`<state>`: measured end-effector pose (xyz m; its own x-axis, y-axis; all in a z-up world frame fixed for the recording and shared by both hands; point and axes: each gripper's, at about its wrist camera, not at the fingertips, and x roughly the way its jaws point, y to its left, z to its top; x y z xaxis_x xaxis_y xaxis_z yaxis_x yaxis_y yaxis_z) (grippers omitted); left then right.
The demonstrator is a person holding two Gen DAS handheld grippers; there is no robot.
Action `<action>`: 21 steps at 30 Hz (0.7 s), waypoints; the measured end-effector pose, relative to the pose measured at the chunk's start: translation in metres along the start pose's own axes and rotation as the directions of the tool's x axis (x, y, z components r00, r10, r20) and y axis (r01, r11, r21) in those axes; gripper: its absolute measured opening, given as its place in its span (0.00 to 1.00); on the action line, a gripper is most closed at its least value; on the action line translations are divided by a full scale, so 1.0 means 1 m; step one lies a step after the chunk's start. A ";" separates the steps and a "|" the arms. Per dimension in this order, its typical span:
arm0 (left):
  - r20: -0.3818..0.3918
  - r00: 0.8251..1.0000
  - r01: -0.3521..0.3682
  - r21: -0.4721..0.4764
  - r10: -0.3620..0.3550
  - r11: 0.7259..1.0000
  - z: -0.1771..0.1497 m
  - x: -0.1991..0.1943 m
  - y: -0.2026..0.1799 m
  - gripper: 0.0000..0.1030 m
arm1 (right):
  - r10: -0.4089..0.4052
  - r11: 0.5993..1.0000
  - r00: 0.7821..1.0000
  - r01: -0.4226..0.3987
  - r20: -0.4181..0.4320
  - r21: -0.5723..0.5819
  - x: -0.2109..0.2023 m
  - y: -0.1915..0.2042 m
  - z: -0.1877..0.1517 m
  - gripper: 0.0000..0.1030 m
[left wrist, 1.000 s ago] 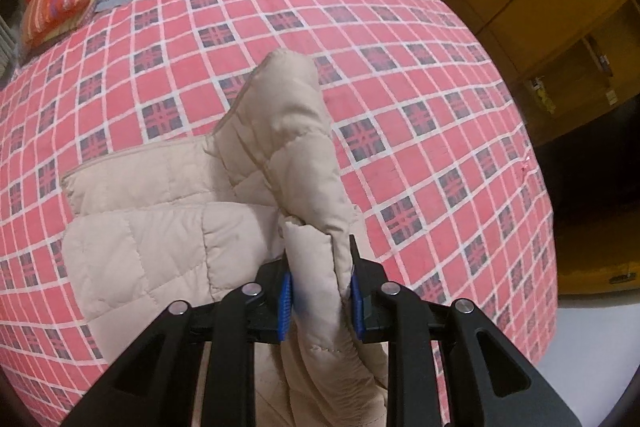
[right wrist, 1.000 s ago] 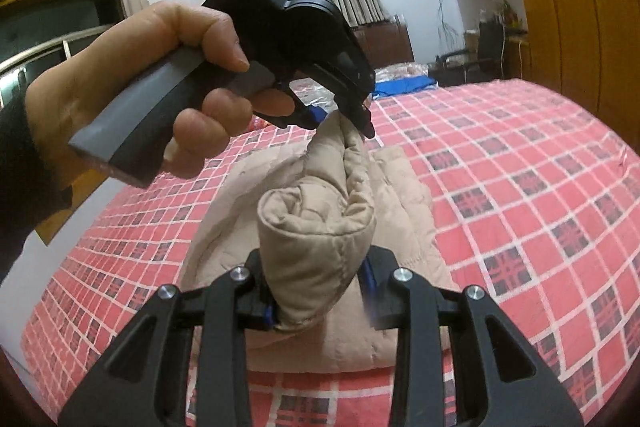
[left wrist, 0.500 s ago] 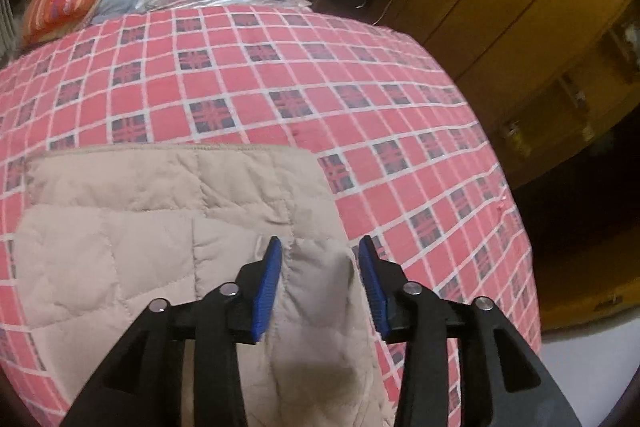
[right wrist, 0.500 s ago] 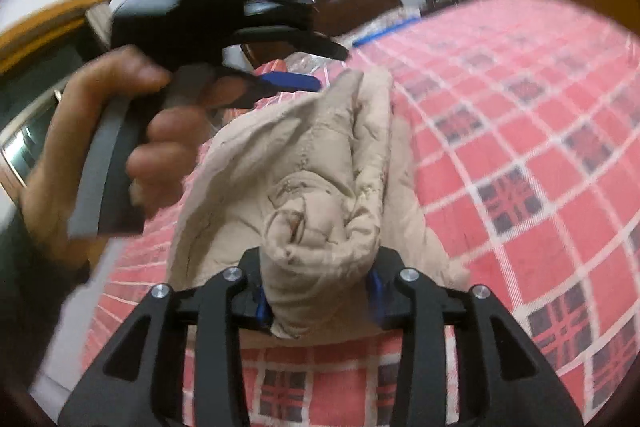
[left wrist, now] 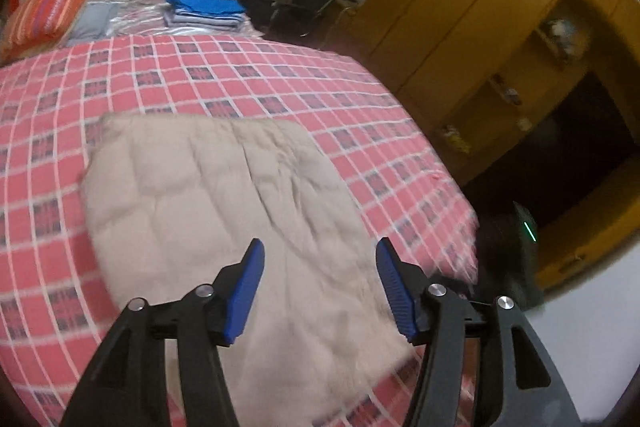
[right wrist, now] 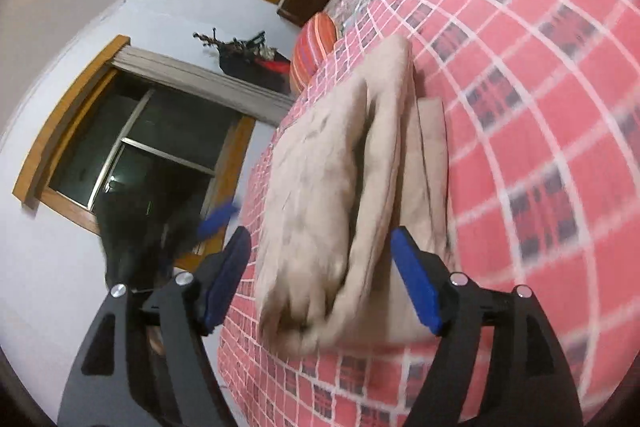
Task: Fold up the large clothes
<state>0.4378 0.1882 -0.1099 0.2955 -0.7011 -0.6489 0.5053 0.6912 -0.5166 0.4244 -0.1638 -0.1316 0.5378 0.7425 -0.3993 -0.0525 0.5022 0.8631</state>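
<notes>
Left wrist view shows me the beige quilted jacket (left wrist: 224,211) now lying folded flat on the red checked bed (left wrist: 280,83); a second ago my left gripper (left wrist: 320,283) was clamped on its sleeve, and now its blue fingers (left wrist: 246,291) stand wide apart, hovering above the jacket's near edge at 6 o'clock. On the right wrist view, the right gripper (right wrist: 320,279) has also let go: its fingers (right wrist: 416,283) are wide, tilted over the jacket's (right wrist: 332,179) bunched layered edge. Folded blue clothes (left wrist: 204,9) sit at 12 o'clock.
</notes>
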 end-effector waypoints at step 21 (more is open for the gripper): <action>-0.099 0.981 0.166 -0.013 -0.166 0.986 -0.086 0.039 0.002 0.59 | -0.161 0.985 0.984 0.155 -0.073 -0.073 0.078 -0.036 0.076 0.25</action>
<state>0.3802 0.1774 -0.1844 0.1252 -0.7854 -0.6062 0.5364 0.5676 -0.6246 0.5322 -0.1571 -0.1702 0.4760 0.6826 -0.5545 -0.0296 0.6426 0.7657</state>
